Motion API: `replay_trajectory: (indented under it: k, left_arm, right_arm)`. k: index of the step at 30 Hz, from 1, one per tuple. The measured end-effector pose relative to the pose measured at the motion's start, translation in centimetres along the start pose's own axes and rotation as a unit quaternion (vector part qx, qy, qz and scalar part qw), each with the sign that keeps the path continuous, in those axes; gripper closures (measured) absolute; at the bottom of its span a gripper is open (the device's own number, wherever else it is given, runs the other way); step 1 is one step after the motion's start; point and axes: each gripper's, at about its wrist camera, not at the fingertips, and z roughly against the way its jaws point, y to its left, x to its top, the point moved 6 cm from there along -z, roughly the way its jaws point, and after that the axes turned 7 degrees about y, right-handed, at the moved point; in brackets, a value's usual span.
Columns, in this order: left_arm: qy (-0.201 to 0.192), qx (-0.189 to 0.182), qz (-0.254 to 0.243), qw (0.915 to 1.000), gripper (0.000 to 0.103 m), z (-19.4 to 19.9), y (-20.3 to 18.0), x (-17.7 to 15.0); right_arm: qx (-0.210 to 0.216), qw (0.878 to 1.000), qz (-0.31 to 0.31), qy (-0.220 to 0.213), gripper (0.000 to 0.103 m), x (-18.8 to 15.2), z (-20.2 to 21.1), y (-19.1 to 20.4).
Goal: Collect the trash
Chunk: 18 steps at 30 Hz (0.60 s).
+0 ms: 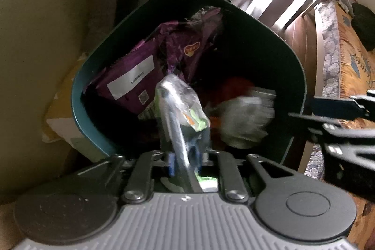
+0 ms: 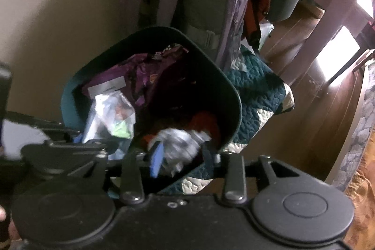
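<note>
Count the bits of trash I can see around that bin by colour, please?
Purple packets: 1, in the bin.
Clear-and-green wrappers: 1, pinched in the left gripper.
White crumpled pieces: 1, blurred, at the open right gripper over the bin.
Orange-red pieces: 1, deep inside, too dark to identify.
Total: 4

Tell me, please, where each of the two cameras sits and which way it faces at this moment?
Left wrist: sits on the left gripper, looking down into the green bin; its fingers pinch a clear wrapper, and the right gripper enters from the right edge.
Right wrist: sits on the right gripper, over the bin's near rim, its blue pads open around a blurred white wad.
Shared: bin, purple bag, wrapper, wad.
</note>
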Motion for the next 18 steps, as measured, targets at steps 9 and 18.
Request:
replay_trajectory:
  k: [9, 18]
  left_arm:
    - [-0.055, -0.010, 0.010, 0.9984, 0.039, 3.5, -0.7, -1.7]
    - [-0.143, -0.006, 0.009, 0.9897, 0.038, 11.2, -2.1, -6.1]
  right_arm:
    - [0.004, 0.999, 0.018, -0.039, 0.048, -2.9, 3.9, 0.6]
    - [0.023, 0.992, 0.051, -0.112, 0.034, -6.1, 10.2, 1.3]
